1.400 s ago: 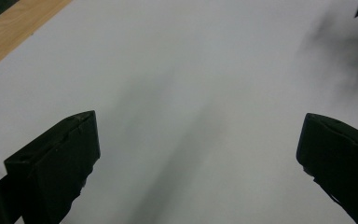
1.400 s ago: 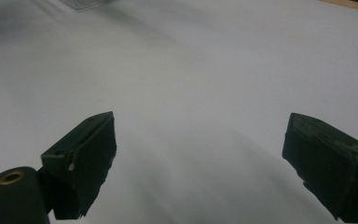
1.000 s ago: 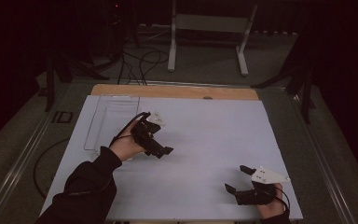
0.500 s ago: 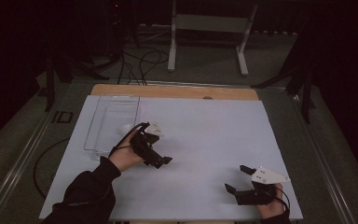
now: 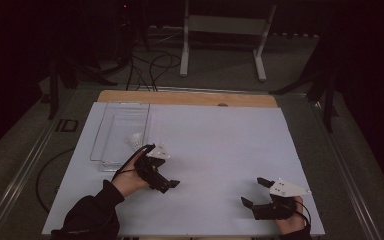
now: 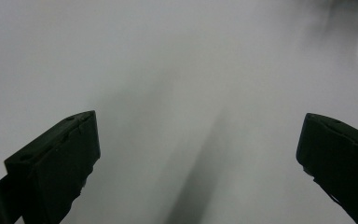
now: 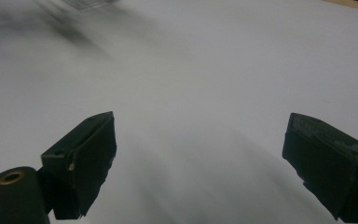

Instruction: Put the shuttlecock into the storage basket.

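Fingers of both grippers apart, empty, above white sheet.

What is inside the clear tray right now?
In the high view, the clear tray holds one small white object near its right wall. The left gripper covers none of it; what the object is cannot be told.

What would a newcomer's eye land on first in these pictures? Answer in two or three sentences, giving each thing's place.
The white table top stands out against the dark room. A clear tray sits at its far left with a small white thing inside. The left gripper hovers beside the tray, and the right gripper rests near the front right corner, both open.
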A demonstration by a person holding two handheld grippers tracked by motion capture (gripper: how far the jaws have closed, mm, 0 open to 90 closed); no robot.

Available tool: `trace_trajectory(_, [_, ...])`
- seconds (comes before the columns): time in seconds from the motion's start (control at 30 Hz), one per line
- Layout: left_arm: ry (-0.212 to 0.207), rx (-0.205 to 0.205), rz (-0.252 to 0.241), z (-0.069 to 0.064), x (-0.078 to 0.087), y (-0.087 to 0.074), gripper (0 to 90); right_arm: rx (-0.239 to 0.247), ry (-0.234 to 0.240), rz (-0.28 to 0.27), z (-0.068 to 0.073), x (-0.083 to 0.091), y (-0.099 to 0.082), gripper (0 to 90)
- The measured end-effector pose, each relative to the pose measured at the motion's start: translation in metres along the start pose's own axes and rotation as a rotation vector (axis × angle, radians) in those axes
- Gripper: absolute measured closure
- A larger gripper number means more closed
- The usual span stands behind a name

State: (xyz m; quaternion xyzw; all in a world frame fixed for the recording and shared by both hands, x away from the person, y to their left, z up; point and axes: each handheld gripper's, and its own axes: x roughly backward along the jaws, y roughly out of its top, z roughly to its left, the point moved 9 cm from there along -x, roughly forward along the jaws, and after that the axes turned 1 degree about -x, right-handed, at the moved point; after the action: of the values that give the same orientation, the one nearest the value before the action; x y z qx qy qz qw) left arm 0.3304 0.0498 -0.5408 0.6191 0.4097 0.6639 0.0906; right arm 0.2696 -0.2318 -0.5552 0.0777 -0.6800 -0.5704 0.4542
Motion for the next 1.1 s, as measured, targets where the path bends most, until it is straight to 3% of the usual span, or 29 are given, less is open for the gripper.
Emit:
trace_trajectory(0.13, [0.018,0.001,0.015,-0.002,-0.002,-0.012,0.1,-0.001,0.003,-0.001,0.0,0.0,0.0,9.7])
trace_trajectory(0.33, [0.008,0.011,0.006,-0.006,0.0,-0.027,0.1,-0.002,0.006,0.003,0.001,-0.001,0.0,9.7])
trace_trajectory(0.63, [0.019,0.023,-0.014,-0.011,0.012,-0.05,0.1,0.001,0.009,0.008,0.002,-0.001,-0.001,9.7])
trace_trajectory(1.1, [0.06,0.098,-0.052,-0.002,0.026,-0.079,0.1,0.0,0.01,0.012,0.002,-0.002,-0.001,9.7])
